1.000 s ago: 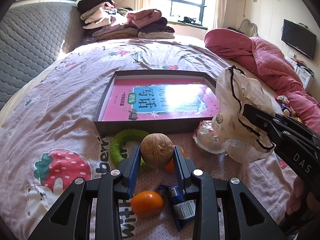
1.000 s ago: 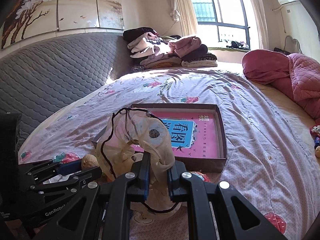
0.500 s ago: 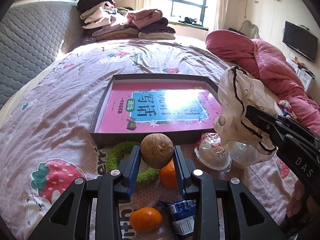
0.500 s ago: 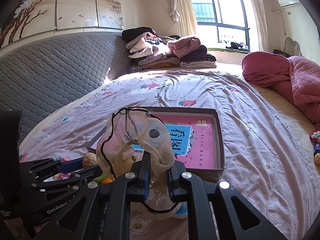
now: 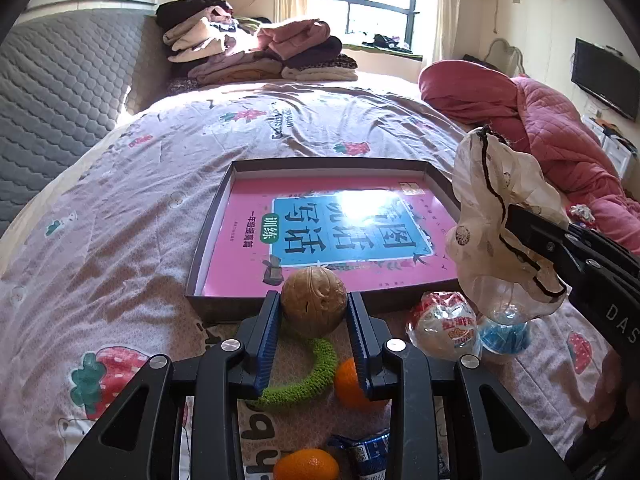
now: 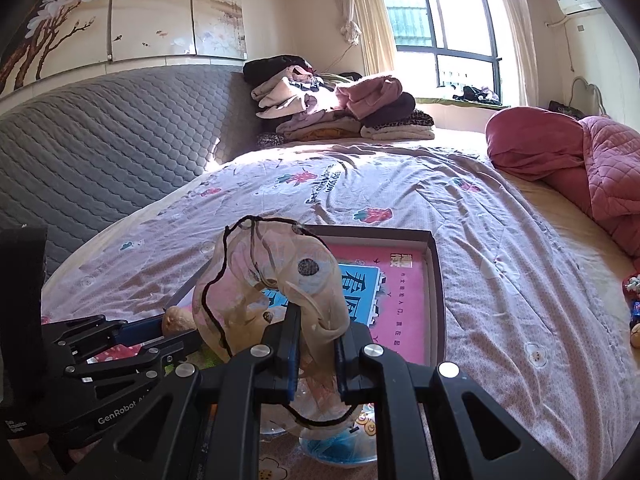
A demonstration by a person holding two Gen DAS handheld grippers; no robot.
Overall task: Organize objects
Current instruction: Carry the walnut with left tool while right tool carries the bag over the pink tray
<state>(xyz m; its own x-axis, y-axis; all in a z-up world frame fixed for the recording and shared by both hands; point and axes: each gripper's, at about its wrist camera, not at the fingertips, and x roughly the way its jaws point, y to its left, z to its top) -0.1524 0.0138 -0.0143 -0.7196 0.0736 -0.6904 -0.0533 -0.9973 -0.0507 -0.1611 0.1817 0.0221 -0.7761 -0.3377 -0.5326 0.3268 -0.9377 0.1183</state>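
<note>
My left gripper (image 5: 313,312) is shut on a brown walnut (image 5: 313,301), held just above the near wall of a shallow dark box (image 5: 224,304) that holds a pink and blue book (image 5: 340,232). My right gripper (image 6: 316,330) is shut on a sheer beige drawstring pouch (image 6: 276,280), seen at the right of the left wrist view as the pouch (image 5: 496,208). Below on the bedspread lie a green fuzzy ring (image 5: 308,380), two oranges (image 5: 352,384) (image 5: 306,465), a blue snack packet (image 5: 370,454), a round wrapped snack (image 5: 444,330) and a clear blue-filled tub (image 5: 506,332).
The box sits mid-bed on a strawberry-print bedspread (image 5: 120,240). A grey quilted headboard (image 5: 52,96) runs along the left. Folded clothes (image 5: 256,52) are piled at the far end, and a pink quilt (image 5: 540,128) is bunched at the right. A hand (image 5: 612,392) holds the right tool.
Both grippers have moved forward toward the box, each keeping its load. The walnut now hangs at the box's near wall; the green ring and oranges have slid lower in view.
</note>
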